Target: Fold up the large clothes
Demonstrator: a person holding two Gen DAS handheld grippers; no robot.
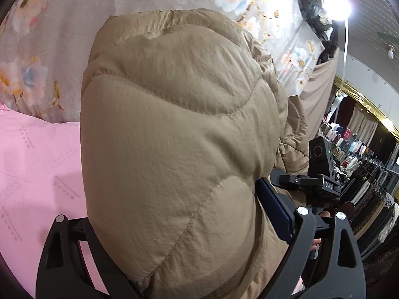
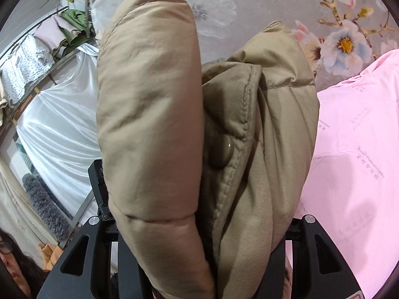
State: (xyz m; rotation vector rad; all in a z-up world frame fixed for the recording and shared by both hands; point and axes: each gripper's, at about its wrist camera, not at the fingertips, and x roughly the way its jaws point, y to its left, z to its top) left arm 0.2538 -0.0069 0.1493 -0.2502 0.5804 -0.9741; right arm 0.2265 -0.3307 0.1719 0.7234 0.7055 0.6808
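Floral sheet [image 1: 49,37] | puffy quilted tan jacket [image 1: 174,124] | both jaws clamp its padding

Puffer jacket [image 1: 174,134]: bunched between the fingers of the left gripper [image 1: 179,224], filling the middle of that view. Sheet [image 1: 37,169]: lower left of the jacket, lying on the flowered bedspread [image 1: 49,49], which spreads behind both. Right gripper [image 1: 321,172]: right of the jacket. Right-wrist view: jacket folds between the fingers (a snap button [image 2: 220,150] faces the camera), sheet to the right.
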